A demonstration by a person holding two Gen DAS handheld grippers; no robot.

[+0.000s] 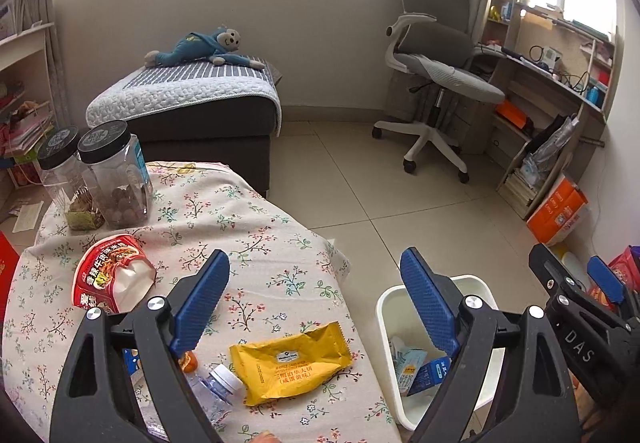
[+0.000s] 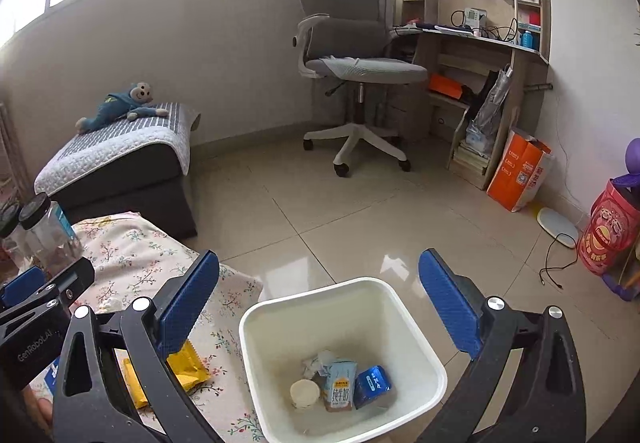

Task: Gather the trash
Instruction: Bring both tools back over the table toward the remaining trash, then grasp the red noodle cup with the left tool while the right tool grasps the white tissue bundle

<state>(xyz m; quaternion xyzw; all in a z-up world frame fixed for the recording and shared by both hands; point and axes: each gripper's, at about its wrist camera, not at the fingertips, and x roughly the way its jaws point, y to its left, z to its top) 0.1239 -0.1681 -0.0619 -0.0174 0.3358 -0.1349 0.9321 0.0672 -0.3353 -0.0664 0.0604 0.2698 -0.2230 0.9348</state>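
The trash still out lies on my desk, low in the left wrist frame: a yellow wrapper at lower centre, a clear bottle with a white cap just left of it and touching its corner, and a torn red noodle bag further up at the left. The white bin stands on the floor just right of the desk, at the bottom centre of the right wrist frame, and in it lie a milk carton, a blue pack, a round white lid and some crumpled paper. My left gripper is spread wide above the wrapper with nothing between its pads. My right gripper is also spread wide, over the bin, and holds nothing. Two black-lidded jars stand at the desk's far left corner. Beyond, in the upper left, a blue plush monkey lies on a quilted ottoman; an office chair and a cluttered shelf unit fill the upper right.
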